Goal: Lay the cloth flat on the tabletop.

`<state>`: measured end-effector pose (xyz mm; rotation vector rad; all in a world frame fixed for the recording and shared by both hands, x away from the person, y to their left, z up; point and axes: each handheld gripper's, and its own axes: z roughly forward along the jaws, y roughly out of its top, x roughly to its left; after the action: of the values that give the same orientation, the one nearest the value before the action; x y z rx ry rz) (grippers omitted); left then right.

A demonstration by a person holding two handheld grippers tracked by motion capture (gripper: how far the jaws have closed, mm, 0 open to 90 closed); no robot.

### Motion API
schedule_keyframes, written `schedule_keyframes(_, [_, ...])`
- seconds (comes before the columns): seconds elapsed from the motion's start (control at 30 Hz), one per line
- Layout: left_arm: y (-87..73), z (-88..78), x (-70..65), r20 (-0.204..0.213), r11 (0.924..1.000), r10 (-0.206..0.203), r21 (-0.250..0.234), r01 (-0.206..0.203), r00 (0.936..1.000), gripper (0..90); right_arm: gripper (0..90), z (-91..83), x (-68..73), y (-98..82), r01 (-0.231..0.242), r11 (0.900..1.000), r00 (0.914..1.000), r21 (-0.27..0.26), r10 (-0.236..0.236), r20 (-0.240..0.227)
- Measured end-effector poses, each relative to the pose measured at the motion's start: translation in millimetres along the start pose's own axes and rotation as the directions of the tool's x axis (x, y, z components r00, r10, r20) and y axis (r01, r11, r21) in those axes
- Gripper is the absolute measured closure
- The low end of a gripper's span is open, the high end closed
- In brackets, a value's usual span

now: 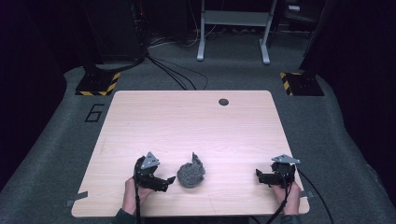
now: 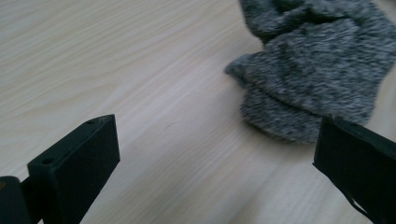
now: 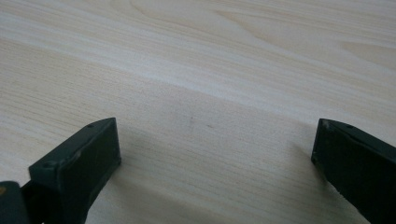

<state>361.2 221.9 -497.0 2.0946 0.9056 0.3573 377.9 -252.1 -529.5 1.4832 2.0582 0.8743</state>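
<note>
A crumpled grey knitted sock (image 1: 191, 174) lies on the light wooden table (image 1: 187, 126), near its front edge and a little left of centre. My left gripper (image 1: 169, 182) rests just left of the sock, pointing at it, jaws wide open with nothing between them. In the left gripper view the sock (image 2: 313, 70) fills the upper right, close to the right jaw, and the left gripper (image 2: 217, 149) stands open over bare wood. My right gripper (image 1: 259, 176) sits near the table's front right corner, open and empty. In the right gripper view the right gripper (image 3: 215, 149) faces bare tabletop.
A dark round cable hole (image 1: 223, 101) sits near the table's far edge. Beyond the table are grey carpet, black cables (image 1: 177, 74), a white desk frame (image 1: 233, 28) and two stand bases with yellow-black hazard tape (image 1: 98, 84).
</note>
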Motion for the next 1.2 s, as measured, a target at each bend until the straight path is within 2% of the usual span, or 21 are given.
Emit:
schedule_keyframes(0.17, [9.5,10.4,-18.1,0.065,0.9990,0.044,0.001,-0.044,0.9969,2.1,0.6,0.0,0.0,-0.1,0.000,1.000,1.0000,0.000,0.000,0.000])
schedule_keyframes(0.3, [17.4,20.0,-31.2,0.085,0.9955,0.090,0.022,-0.092,0.9923,8.2,1.1,-0.4,-0.5,-0.3,0.009,1.000,1.0000,0.000,-0.009,-0.003])
schedule_keyframes(0.33, [18.5,23.2,-34.6,0.083,0.9951,0.096,0.016,-0.098,0.9919,11.3,1.1,-0.4,-0.5,-0.3,0.010,1.000,0.9999,-0.001,-0.010,-0.003])
schedule_keyframes(0.37, [20.1,25.1,-36.8,0.087,0.9931,0.111,0.030,-0.114,0.9900,15.7,1.1,-0.4,-0.5,-0.4,0.010,1.000,1.0000,0.000,-0.010,-0.002])
schedule_keyframes(0.4, [21.7,29.6,-40.6,0.113,0.9916,0.121,0.033,-0.125,0.9863,20.2,1.1,-0.4,-0.5,-0.4,0.010,1.000,0.9999,-0.001,-0.010,-0.003])
schedule_keyframes(0.47, [22.4,31.6,-42.1,0.117,0.9911,0.125,0.030,-0.130,0.9852,31.0,1.1,-0.6,-0.2,-0.4,0.008,1.000,1.0000,0.001,-0.008,-0.002])
schedule_keyframes(0.5, [23.2,32.9,-42.7,0.126,0.9891,0.135,0.042,-0.141,0.9827,31.0,1.1,-0.6,-0.2,-0.4,0.008,1.000,1.0000,0.001,-0.008,-0.002])
schedule_keyframes(0.53, [23.9,34.7,-44.1,0.136,0.9878,0.138,0.054,-0.146,0.9811,40.8,1.3,-0.8,-0.2,-0.5,0.009,1.000,1.0000,0.002,-0.009,-0.003])
schedule_keyframes(0.57, [24.6,36.4,-45.4,0.143,0.9860,0.146,0.060,-0.156,0.9789,40.8,1.3,-0.8,-0.2,-0.5,0.009,1.000,1.0000,0.002,-0.009,-0.003])
schedule_keyframes(0.63, [26.6,37.6,-47.3,0.147,0.9828,0.159,0.071,-0.171,0.9763,49.8,1.4,-0.6,-0.4,-0.5,0.013,1.000,0.9999,-0.001,-0.013,-0.004])
schedule_keyframes(0.67, [27.9,39.5,-46.6,0.148,0.9837,0.160,0.059,-0.170,0.9760,57.8,1.4,-0.6,-0.4,-0.5,0.013,1.000,0.9999,-0.001,-0.013,-0.004])
schedule_keyframes(0.73, [28.7,39.6,-45.7,0.150,0.9846,0.152,0.062,-0.163,0.9770,64.4,1.4,-0.6,-0.4,-0.5,0.014,1.000,0.9999,-0.001,-0.014,-0.004])
schedule_keyframes(0.87, [32.0,39.9,-41.5,0.133,0.9896,0.134,0.036,-0.140,0.9821,68.8,1.8,-0.8,-0.3,-0.4,0.010,1.000,0.9999,0.001,-0.010,-0.005])
schedule_keyframes(0.9, [32.8,40.3,-41.4,0.128,0.9918,0.124,0.016,-0.127,0.9840,69.4,1.8,-0.3,0.1,-0.2,0.003,1.000,1.0000,-0.006,-0.003,-0.006])
schedule_keyframes(1.07, [42.0,35.6,-40.5,0.132,0.9927,0.121,-0.024,-0.118,0.9839,70.1,1.9,-0.2,0.0,0.3,0.005,1.000,1.0000,-0.003,-0.005,-0.008])
schedule_keyframes(1.13, [46.1,32.7,-40.6,0.124,0.9909,0.133,-0.038,-0.129,0.9834,70.1,2.5,-0.5,-0.3,0.8,0.008,1.000,1.0000,0.004,-0.008,-0.005])
schedule_keyframes(1.17, [47.7,32.0,-41.1,0.123,0.9911,0.131,-0.043,-0.126,0.9837,70.0,5.6,-1.0,-0.2,1.2,0.004,1.000,1.0000,0.009,-0.004,-0.003])
schedule_keyframes(1.2, [49.4,31.6,-41.2,0.126,0.9911,0.131,-0.041,-0.127,0.9833,69.5,19.9,-3.4,-0.3,2.5,0.004,1.000,1.0000,-0.023,-0.004,-0.002])
